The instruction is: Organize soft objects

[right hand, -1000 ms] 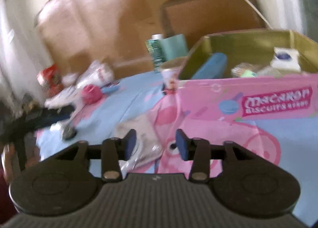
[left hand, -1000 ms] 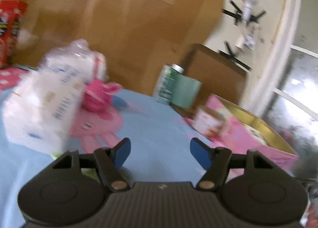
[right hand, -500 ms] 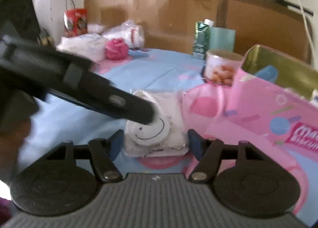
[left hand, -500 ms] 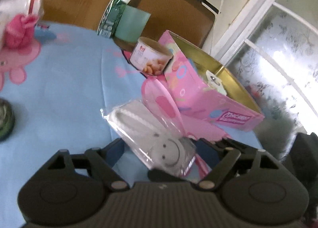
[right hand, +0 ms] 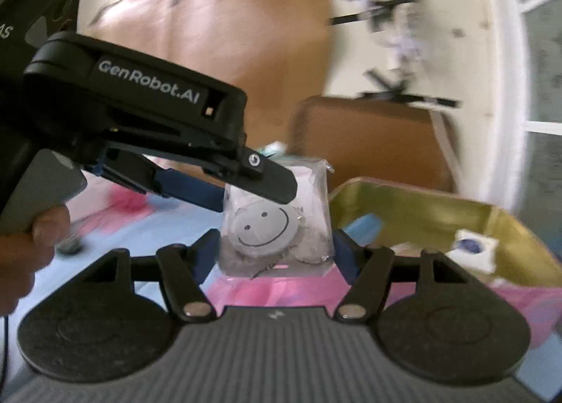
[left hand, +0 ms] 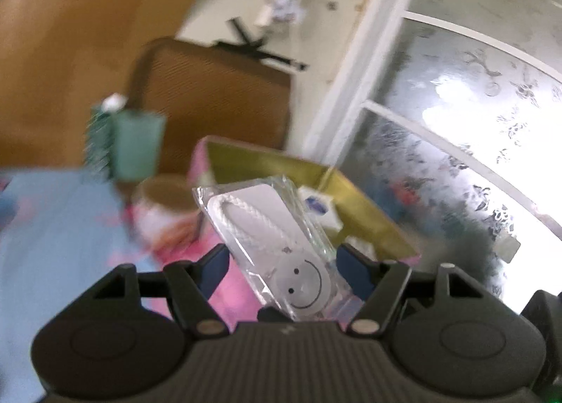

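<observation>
A clear plastic packet with a white smiley-face pad and a white cord is lifted off the table. My left gripper is shut on it; in the right wrist view the left gripper's fingers clamp the packet from above and below. My right gripper is open, its blue pads on either side of the packet without pressing it. Behind stands the pink tin box with a gold inside, holding a small white packet.
A round snack tin stands left of the pink box. A green carton and a teal cup stand behind it. A pink puff lies far left on the blue cloth. A brown chair back and window are behind.
The left gripper closed on the smiley packet on the table and lifted it up, toward the pink box. The right gripper came in around the packet.
</observation>
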The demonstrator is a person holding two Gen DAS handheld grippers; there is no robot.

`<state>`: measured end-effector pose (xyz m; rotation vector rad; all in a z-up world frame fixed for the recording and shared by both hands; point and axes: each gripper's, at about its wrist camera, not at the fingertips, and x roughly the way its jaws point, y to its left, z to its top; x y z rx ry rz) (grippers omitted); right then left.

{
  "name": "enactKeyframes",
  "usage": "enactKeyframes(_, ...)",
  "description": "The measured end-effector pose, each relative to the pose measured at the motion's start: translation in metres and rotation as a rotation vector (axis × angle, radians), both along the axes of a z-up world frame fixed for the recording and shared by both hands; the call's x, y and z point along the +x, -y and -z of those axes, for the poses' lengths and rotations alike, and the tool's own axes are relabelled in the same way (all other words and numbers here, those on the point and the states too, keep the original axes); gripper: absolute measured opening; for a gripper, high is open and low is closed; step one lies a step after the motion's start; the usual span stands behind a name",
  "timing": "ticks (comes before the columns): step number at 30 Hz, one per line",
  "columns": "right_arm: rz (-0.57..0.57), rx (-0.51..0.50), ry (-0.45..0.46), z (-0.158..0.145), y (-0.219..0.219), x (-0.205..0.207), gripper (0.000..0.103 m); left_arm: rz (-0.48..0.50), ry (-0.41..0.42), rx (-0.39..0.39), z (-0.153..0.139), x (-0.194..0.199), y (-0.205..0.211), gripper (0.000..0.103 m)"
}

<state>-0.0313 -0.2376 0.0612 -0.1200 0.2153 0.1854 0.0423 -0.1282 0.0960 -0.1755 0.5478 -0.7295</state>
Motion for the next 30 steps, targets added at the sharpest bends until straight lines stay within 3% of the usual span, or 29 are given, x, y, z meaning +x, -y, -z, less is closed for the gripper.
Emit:
enactKeyframes(3,0.081,0.048,0.014,-0.010,0.030,0.023,0.071,0.045,0.028,0.016,-0.008,0.023,0.041,0.078)
enactKeyframes(5,0.150,0.054,0.000,-0.009,0.049,0.044,0.081,0.008,0.052,0.041,-0.007,0.032,0.057,0.078)
enactKeyframes(6,0.193,0.039,-0.022,-0.006,0.058,0.057,0.088,-0.014,0.056,0.042,-0.006,0.034,0.057,0.078)
enactKeyframes(8,0.263,0.036,-0.030,0.000,0.072,0.061,0.088,-0.020,0.037,-0.007,-0.003,0.032,0.041,0.078)
enactKeyframes(11,0.257,0.130,-0.006,0.000,0.086,0.046,0.082,-0.067,0.048,-0.037,0.006,0.021,-0.006,0.079)
enactKeyframes(13,0.246,0.146,0.008,-0.001,0.084,0.038,0.062,-0.135,0.047,-0.023,0.017,0.013,-0.042,0.080)
enactKeyframes(16,0.157,0.135,0.026,-0.009,0.062,0.027,0.050,-0.264,0.022,0.018,0.036,-0.002,-0.101,0.080)
enactKeyframes(23,-0.233,-0.006,-0.046,-0.017,-0.038,0.041,0.049,-0.572,0.107,0.091,0.056,-0.046,-0.221,0.080)
enactKeyframes(27,-0.406,-0.055,-0.151,-0.012,-0.114,0.086,0.053,-0.621,0.099,0.001,0.077,-0.047,-0.248,0.078)
enactKeyframes(30,-0.423,0.009,-0.232,-0.012,-0.157,0.132,0.053,-0.643,0.150,-0.066,0.074,-0.056,-0.258,0.081)
